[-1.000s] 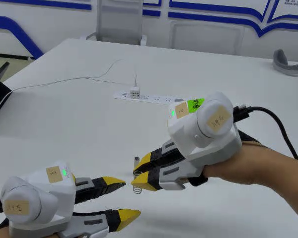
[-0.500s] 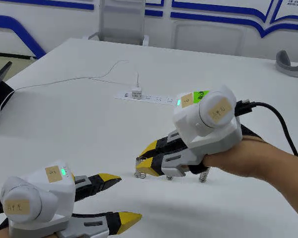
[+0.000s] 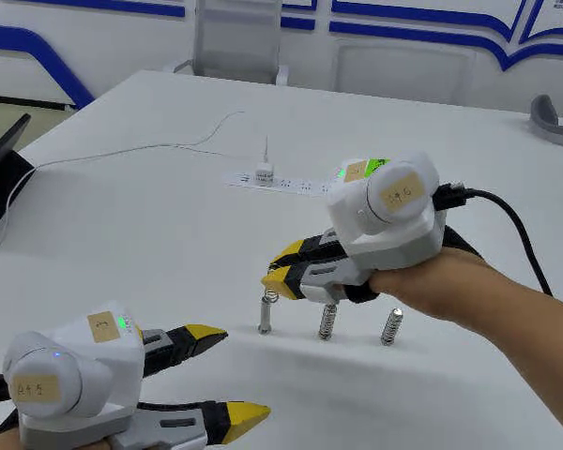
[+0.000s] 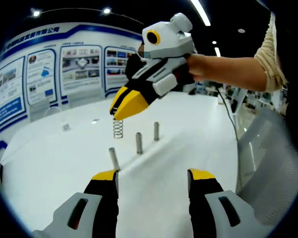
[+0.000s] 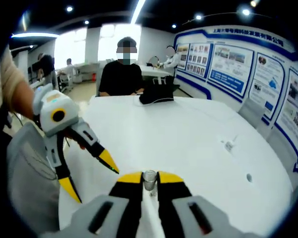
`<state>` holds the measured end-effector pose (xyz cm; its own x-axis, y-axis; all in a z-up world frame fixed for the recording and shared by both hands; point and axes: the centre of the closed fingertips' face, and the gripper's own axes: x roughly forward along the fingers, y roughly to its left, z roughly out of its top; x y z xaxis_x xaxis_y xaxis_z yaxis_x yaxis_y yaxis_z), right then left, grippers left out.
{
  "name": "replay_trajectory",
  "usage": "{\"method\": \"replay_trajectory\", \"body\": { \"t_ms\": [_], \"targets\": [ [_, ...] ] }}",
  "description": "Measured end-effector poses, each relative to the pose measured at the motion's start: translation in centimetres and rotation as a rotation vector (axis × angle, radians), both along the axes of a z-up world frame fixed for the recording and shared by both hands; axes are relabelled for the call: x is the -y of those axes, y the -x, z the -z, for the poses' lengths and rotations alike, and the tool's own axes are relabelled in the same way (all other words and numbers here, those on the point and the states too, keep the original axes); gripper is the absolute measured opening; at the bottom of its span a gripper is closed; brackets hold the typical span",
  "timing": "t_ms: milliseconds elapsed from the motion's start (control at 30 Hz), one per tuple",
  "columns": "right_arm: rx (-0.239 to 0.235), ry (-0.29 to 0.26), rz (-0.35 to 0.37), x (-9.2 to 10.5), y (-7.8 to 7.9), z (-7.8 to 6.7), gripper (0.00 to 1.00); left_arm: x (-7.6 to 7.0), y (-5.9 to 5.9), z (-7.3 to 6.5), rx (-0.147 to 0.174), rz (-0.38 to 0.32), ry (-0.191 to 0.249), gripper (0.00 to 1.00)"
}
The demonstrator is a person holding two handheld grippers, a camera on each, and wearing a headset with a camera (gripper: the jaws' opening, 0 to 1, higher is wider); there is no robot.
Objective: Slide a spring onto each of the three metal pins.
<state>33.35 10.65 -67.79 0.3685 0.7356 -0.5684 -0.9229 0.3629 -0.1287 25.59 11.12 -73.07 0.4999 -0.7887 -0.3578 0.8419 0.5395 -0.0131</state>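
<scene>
Pinching the spring (image 3: 271, 296) by its upper coils, my right gripper (image 3: 275, 277) has its jaws drawn narrow around it. In the right gripper view the spring (image 5: 149, 179) sits squeezed between the yellow tips, its open end facing the camera. It hangs below the tips, just above the top of the bare pin (image 3: 265, 319). I cannot tell whether the lowest coil has caught the pin's tip.

I judge the spring light and thin-wired. It should give along its length and buckle if squeezed hard across the coils, and it is smooth enough to ping out of the jaws. The upper coils are the right hold, since that leaves the bottom opening free to find the pin.

The pins are the only holders here. The bare pin at the left end of the row is empty, while the middle pin (image 3: 327, 322) and the right pin (image 3: 391, 326) each carry a spring already. All three stand upright on the white worktop (image 3: 150, 216), nearer its near edge than its far one.

My left gripper (image 3: 233, 371) hovers by the near edge with its jaws wide and nothing in them, pointing toward the row. A power strip (image 3: 272, 183) lies further out, toward the far edge.
</scene>
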Motion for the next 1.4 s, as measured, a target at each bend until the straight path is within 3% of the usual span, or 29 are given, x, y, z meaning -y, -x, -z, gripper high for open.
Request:
{"method": "replay_trajectory", "body": {
  "t_ms": [433,1400],
  "targets": [
    [-0.015,-0.008,0.056,-0.3,-2.0,1.4,0.12,-0.1,-0.2,0.2,-0.004,-0.002,-0.003,0.57],
    [-0.061,-0.003,0.079,-0.3,-2.2,4.2,0.12,-0.2,-0.2,0.7,-0.022,0.005,-0.008,0.55]
  ]
}}
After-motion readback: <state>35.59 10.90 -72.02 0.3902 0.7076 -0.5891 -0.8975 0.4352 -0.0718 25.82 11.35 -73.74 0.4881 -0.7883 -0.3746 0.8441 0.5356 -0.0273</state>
